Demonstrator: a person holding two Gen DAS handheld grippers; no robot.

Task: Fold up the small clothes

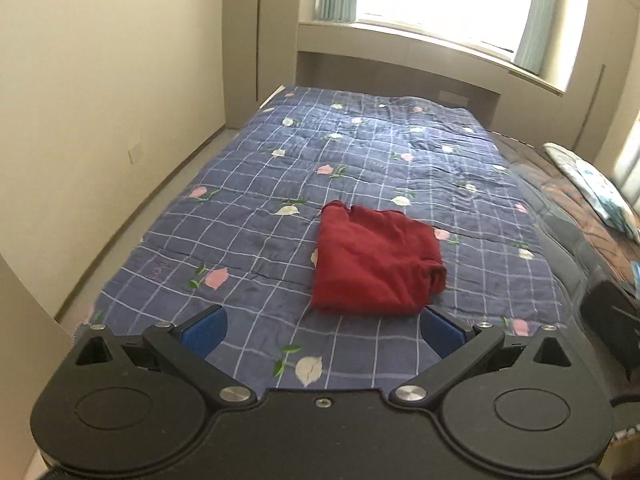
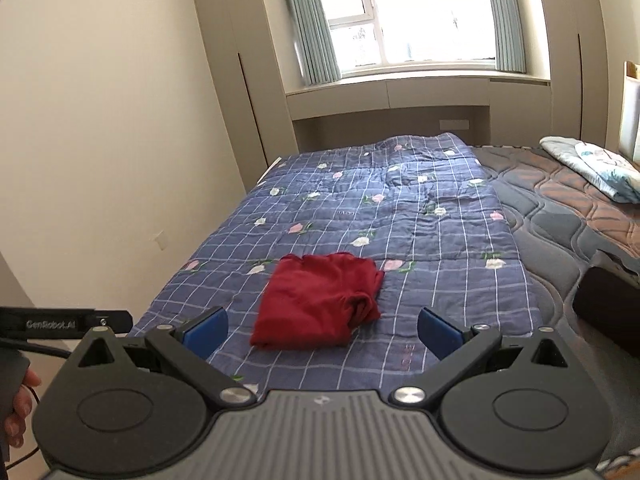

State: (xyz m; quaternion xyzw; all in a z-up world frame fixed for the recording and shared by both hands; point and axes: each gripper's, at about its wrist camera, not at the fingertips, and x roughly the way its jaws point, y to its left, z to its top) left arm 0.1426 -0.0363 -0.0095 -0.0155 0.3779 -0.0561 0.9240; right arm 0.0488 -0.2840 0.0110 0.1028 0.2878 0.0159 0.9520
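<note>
A dark red garment lies folded into a compact rectangle on the blue checked floral quilt. It also shows in the right wrist view, with a bunched edge on its right side. My left gripper is open and empty, held above the quilt just in front of the garment's near edge. My right gripper is open and empty, also just short of the garment. Neither gripper touches the cloth.
The quilt covers the left part of the bed. A brown quilted mattress lies bare to the right, with a folded light floral blanket on it. A cream wall runs along the left. The other gripper's strap shows at left.
</note>
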